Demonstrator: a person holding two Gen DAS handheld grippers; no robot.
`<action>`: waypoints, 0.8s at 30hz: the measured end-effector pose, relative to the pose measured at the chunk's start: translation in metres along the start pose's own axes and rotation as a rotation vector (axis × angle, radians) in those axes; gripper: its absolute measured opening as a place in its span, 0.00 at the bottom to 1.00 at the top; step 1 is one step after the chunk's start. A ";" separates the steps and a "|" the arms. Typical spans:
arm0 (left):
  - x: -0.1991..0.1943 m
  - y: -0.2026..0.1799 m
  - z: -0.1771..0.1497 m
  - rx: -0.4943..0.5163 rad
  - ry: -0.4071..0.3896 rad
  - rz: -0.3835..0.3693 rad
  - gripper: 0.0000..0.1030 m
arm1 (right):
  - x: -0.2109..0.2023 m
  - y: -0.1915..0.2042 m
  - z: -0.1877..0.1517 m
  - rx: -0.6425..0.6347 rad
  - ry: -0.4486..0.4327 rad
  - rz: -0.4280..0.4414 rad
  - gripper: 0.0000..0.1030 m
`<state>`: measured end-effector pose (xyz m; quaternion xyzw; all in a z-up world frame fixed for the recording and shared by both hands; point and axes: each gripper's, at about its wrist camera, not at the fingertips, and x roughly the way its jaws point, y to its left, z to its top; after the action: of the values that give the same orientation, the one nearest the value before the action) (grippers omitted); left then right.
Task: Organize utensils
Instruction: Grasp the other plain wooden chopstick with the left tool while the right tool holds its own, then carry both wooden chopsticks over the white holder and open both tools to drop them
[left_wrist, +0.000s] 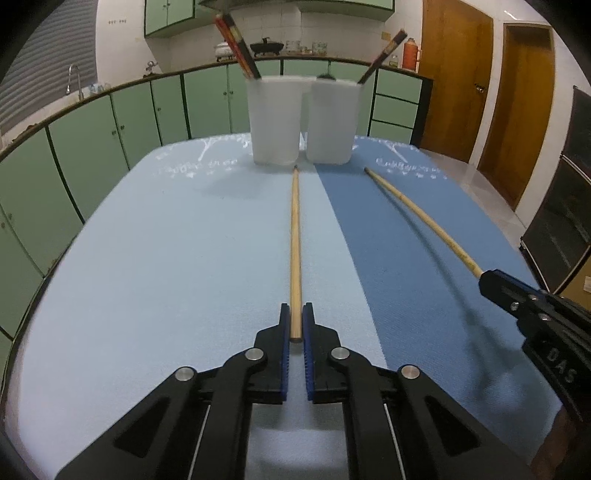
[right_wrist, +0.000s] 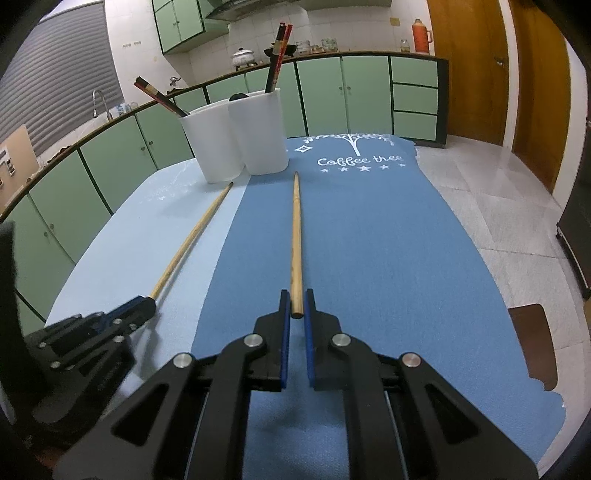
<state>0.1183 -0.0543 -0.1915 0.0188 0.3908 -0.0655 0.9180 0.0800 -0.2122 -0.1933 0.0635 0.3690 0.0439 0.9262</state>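
Observation:
My left gripper (left_wrist: 295, 317) is shut on the near end of a bamboo chopstick (left_wrist: 294, 240) that points at two white cups (left_wrist: 273, 118) at the far end of the table. My right gripper (right_wrist: 296, 302) is shut on a second bamboo chopstick (right_wrist: 296, 236), which also shows in the left wrist view (left_wrist: 417, 214). Both sticks are held low over the mats. The left cup (right_wrist: 212, 144) and the right cup (right_wrist: 260, 133) each hold dark red and black chopsticks (left_wrist: 236, 46).
A light blue mat (left_wrist: 166, 258) and a darker blue mat (right_wrist: 369, 240) cover the table side by side. Green cabinets (left_wrist: 110, 122) run behind the table. Tiled floor (right_wrist: 498, 206) and wooden doors (left_wrist: 454, 74) lie to the right.

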 end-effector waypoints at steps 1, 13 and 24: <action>-0.004 0.000 0.002 0.004 -0.010 -0.001 0.06 | -0.001 0.000 0.002 -0.002 -0.003 0.000 0.06; -0.064 0.006 0.045 0.037 -0.151 -0.014 0.06 | -0.038 0.006 0.039 -0.050 -0.113 -0.001 0.06; -0.097 0.015 0.101 0.014 -0.254 -0.073 0.06 | -0.074 0.009 0.100 -0.072 -0.213 0.058 0.06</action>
<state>0.1261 -0.0383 -0.0520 0.0025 0.2711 -0.1037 0.9569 0.0955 -0.2212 -0.0697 0.0451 0.2645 0.0771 0.9602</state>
